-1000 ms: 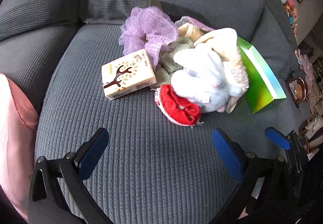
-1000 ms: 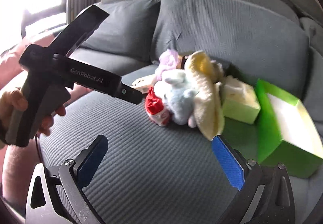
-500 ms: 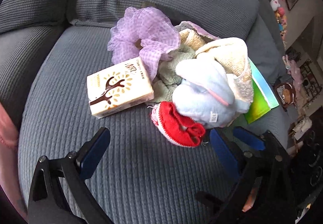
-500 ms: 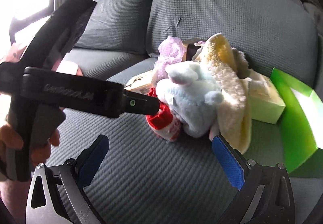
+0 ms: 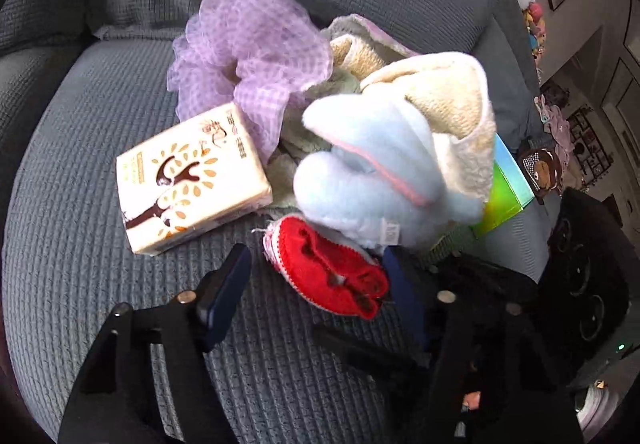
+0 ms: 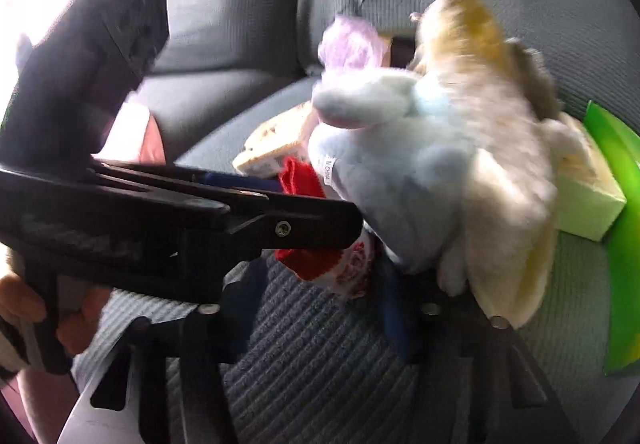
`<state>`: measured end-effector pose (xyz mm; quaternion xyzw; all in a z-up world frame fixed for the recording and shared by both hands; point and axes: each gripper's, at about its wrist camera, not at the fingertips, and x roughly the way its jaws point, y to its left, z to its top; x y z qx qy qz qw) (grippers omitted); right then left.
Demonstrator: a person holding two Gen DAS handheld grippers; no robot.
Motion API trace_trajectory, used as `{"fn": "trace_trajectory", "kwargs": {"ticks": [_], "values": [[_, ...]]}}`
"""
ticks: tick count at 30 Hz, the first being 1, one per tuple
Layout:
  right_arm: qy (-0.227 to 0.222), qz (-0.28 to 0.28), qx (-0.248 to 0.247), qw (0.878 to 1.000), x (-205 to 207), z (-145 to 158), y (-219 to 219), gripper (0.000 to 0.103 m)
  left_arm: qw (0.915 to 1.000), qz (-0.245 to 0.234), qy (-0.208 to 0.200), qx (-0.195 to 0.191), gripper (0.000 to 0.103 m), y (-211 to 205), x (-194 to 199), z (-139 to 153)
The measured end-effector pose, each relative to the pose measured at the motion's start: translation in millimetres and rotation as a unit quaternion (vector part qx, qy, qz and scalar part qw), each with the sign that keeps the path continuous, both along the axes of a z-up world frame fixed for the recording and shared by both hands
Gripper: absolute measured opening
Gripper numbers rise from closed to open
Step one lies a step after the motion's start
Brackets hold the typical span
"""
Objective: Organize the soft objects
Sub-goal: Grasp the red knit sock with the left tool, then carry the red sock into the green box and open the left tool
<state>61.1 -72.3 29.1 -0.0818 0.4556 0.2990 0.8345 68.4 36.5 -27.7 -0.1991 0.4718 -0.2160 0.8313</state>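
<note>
On the grey sofa seat [image 5: 80, 264] lies a small heap of soft things. At its front is a red knitted piece [image 5: 328, 272] with a white edge, and it lies flat on the seat cushion. The left claw [image 5: 316, 284] is low over the seat, with its two blue fingers standing on both sides of this red piece, one finger to the left of it and one just at its right end; the fingers are only partly apart and I cannot tell if they press the knit already. Directly behind the red piece sits a light blue plush toy [image 5: 380, 179], which leans on a cream fleece cloth [image 5: 452, 99]. To the left of the plush is a tissue pack [image 5: 188, 179] with a brown tree drawing, and behind it a lilac mesh puff [image 5: 248, 47]. A green box [image 5: 504, 195] shows partly from behind the cream cloth on the right. In the right wrist view the right claw [image 6: 316, 312] is also near the seat, with its blue fingers fairly narrow and nothing between them, just in front of the red piece and the plush. The black body of the left claw crosses this view, held by a hand [image 6: 48, 320] at the left edge.
</note>
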Motion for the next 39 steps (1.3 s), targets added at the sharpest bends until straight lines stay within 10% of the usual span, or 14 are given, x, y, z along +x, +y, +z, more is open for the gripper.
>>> {"fn": "trace_trajectory", "kwargs": {"ticks": [8, 24, 39], "values": [[0.019, -0.011, 0.031, 0.999, 6.0, 0.4, -10.2, 0.036, 0.9998, -0.017, -0.007, -0.011, 0.051, -5.8, -14.7, 6.8], [-0.068, -0.001, 0.077, 0.995, -59.2, 59.7, -58.0, 0.036, 0.9956, -0.046, -0.074, 0.036, 0.051, -68.0, -78.0, 86.3], [-0.127, -0.091, 0.119, 0.981, -86.0, 85.6, -136.8, 0.036, 0.9813, -0.112, -0.125, 0.095, 0.053, -168.8, -58.6, 118.7]]}}
